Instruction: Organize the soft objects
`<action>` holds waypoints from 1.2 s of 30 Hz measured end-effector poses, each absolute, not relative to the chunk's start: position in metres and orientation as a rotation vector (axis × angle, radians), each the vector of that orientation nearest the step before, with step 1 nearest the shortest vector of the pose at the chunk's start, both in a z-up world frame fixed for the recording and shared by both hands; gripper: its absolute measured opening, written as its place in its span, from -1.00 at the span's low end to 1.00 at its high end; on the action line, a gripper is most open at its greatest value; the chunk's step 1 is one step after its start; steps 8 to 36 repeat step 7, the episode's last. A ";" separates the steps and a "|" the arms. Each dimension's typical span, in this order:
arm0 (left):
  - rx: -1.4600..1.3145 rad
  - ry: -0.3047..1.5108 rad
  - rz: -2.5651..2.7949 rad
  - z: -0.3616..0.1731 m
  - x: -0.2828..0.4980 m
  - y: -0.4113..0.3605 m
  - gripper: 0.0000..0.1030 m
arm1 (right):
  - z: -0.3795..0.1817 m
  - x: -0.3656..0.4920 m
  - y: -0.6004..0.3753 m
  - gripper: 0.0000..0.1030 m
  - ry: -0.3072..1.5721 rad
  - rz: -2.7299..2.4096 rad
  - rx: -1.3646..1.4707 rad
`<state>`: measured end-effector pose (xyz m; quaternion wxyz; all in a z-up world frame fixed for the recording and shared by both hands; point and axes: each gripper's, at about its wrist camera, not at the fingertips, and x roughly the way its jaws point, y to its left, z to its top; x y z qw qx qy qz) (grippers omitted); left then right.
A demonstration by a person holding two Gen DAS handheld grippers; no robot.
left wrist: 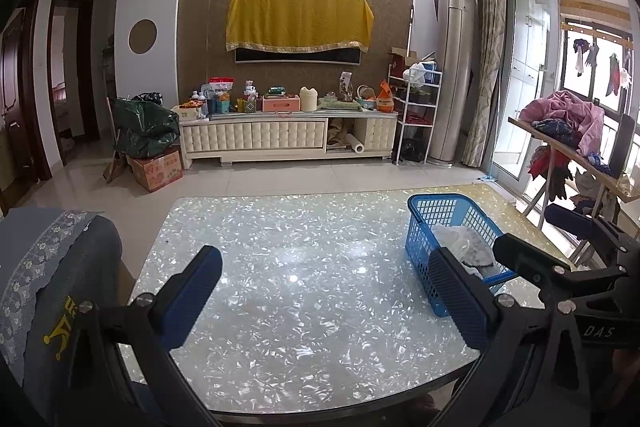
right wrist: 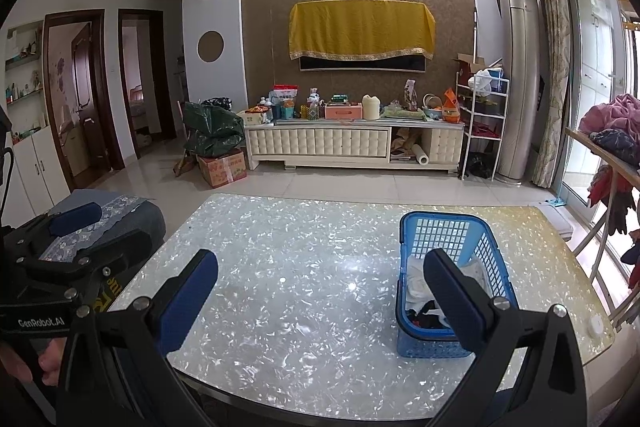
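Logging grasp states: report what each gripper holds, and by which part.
Nothing is held. The left gripper and right gripper are both open above the table; the soft items lie in the blue basket.

Blue mesh basket [right wrist: 448, 239] upright on table's right, crumpled cloths [right wrist: 420, 279] inside

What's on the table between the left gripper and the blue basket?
Nothing: in the left wrist view, only bare shiny tabletop separates the left gripper from the blue basket.

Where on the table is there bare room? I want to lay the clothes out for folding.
The table is bare from the chair side across to the basket, front edge to far edge. A narrow strip lies right of the basket, holding a small white disc. The basket itself is crowded with clothes.
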<state>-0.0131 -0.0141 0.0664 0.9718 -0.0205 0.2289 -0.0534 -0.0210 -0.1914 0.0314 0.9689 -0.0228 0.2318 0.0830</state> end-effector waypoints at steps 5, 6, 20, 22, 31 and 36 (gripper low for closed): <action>-0.044 0.464 -0.113 0.066 -0.013 -0.014 0.99 | 0.030 -0.021 -0.192 1.00 0.475 0.171 -0.041; -0.046 0.464 -0.113 0.066 -0.014 -0.014 0.99 | 0.030 -0.021 -0.192 1.00 0.478 0.173 -0.043; -0.046 0.463 -0.111 0.065 -0.013 -0.015 0.99 | 0.030 -0.021 -0.192 1.00 0.480 0.173 -0.043; -0.046 0.463 -0.111 0.065 -0.013 -0.015 0.99 | 0.030 -0.021 -0.192 1.00 0.480 0.173 -0.043; -0.046 0.463 -0.111 0.065 -0.013 -0.015 0.99 | 0.030 -0.021 -0.192 1.00 0.480 0.173 -0.043; -0.046 0.463 -0.111 0.065 -0.013 -0.015 0.99 | 0.030 -0.021 -0.192 1.00 0.480 0.173 -0.043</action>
